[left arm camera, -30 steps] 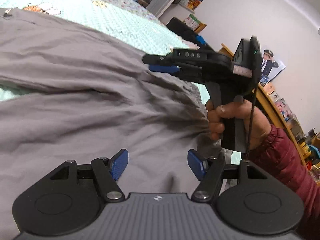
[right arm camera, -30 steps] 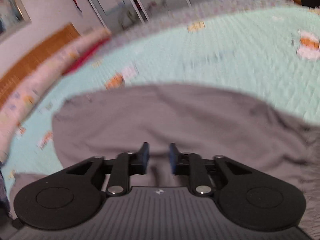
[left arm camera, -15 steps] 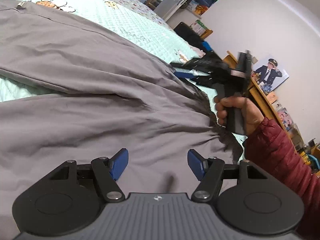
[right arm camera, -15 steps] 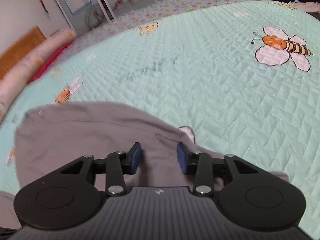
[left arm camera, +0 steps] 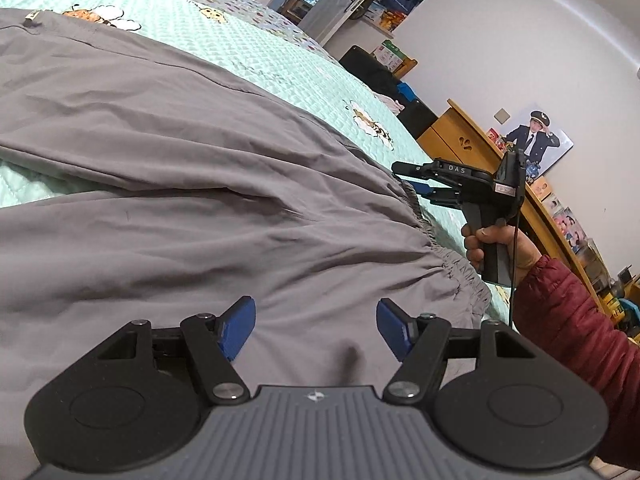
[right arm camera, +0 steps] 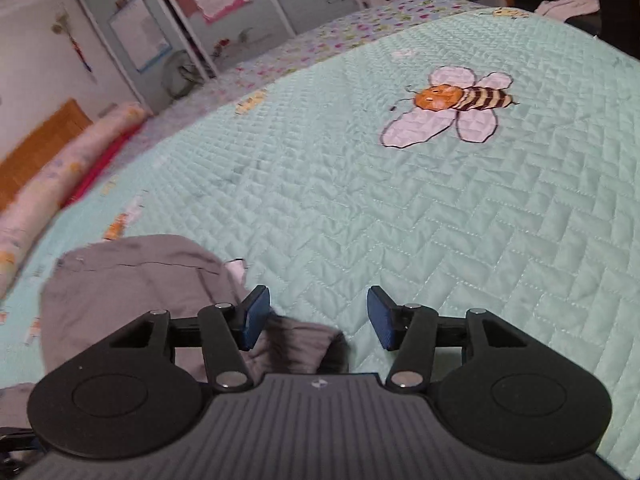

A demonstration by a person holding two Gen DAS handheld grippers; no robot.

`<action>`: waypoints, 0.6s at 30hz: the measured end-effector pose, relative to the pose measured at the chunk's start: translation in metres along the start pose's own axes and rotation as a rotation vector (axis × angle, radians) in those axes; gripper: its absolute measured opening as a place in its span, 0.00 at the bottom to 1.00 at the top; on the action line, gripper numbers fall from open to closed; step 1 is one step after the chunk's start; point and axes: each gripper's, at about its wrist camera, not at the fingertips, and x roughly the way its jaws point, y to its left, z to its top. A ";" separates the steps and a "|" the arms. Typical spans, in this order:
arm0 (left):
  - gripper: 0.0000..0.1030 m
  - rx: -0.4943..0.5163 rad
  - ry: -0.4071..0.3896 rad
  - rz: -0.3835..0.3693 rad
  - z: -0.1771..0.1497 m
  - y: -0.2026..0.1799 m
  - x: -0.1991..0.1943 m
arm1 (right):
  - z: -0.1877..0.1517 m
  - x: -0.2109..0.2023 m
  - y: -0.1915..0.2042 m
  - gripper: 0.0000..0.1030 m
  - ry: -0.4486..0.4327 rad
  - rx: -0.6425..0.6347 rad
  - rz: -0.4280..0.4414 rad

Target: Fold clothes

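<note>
Grey trousers point(left arm camera: 168, 184) lie spread on the mint quilted bedspread point(left arm camera: 280, 64), their long axis running from the gathered waistband point(left arm camera: 448, 256) at about 4 o'clock in the left wrist view up to the leg ends near 10 o'clock, where a small tag point(left arm camera: 30, 20) sits at the hem; the two legs lie side by side with a strip of quilt showing between them at 9 o'clock. The left gripper point(left arm camera: 316, 326) hovers over the seat of the trousers, blue pads well apart, nothing between them. The right gripper point(right arm camera: 318, 316), held by a hand point(left arm camera: 498, 248) in a dark red sleeve point(left arm camera: 576, 320), sits just off the waistband at 3 o'clock; its jaws have just been opening and now stand apart, with the waistband's edge bunched under the left pad point(right arm camera: 256, 316) and no cloth pinched. A bee motif point(right arm camera: 452, 108) lies at 1 o'clock in the right wrist view.
</note>
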 end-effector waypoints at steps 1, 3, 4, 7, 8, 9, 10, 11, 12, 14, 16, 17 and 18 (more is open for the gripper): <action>0.68 0.001 0.000 0.000 0.000 0.000 0.000 | -0.001 0.000 0.001 0.53 0.003 -0.006 0.013; 0.68 -0.003 0.002 0.000 0.001 0.001 0.000 | 0.000 0.000 0.005 0.53 0.010 -0.025 0.037; 0.68 -0.006 0.003 0.000 0.001 0.001 0.000 | 0.002 -0.001 0.008 0.53 0.015 -0.044 0.046; 0.68 0.004 0.001 0.004 0.000 0.000 0.000 | 0.008 0.007 0.018 0.53 0.045 -0.100 0.059; 0.68 0.010 0.000 0.005 0.000 -0.001 0.001 | 0.010 0.012 0.022 0.53 0.060 -0.119 0.060; 0.68 0.016 -0.001 0.007 -0.001 -0.001 0.001 | 0.010 0.015 0.026 0.52 0.075 -0.144 0.050; 0.69 0.023 -0.002 0.008 -0.001 -0.002 0.001 | 0.009 0.018 0.031 0.49 0.089 -0.174 0.032; 0.69 0.029 -0.003 0.009 -0.002 -0.003 0.001 | 0.008 0.019 0.035 0.45 0.101 -0.201 0.020; 0.69 0.035 -0.005 0.011 -0.002 -0.003 0.001 | 0.007 0.019 0.040 0.34 0.111 -0.227 0.013; 0.71 0.043 -0.007 0.009 -0.003 -0.004 0.002 | 0.004 0.018 0.047 0.30 0.118 -0.267 -0.009; 0.71 0.049 -0.010 0.008 -0.004 -0.004 0.002 | 0.000 0.016 0.057 0.22 0.109 -0.327 -0.046; 0.71 0.052 -0.011 0.008 -0.004 -0.004 0.003 | -0.002 0.013 0.062 0.21 0.093 -0.355 -0.070; 0.71 0.053 -0.012 0.007 -0.004 -0.004 0.003 | -0.002 0.010 0.065 0.18 0.067 -0.371 -0.097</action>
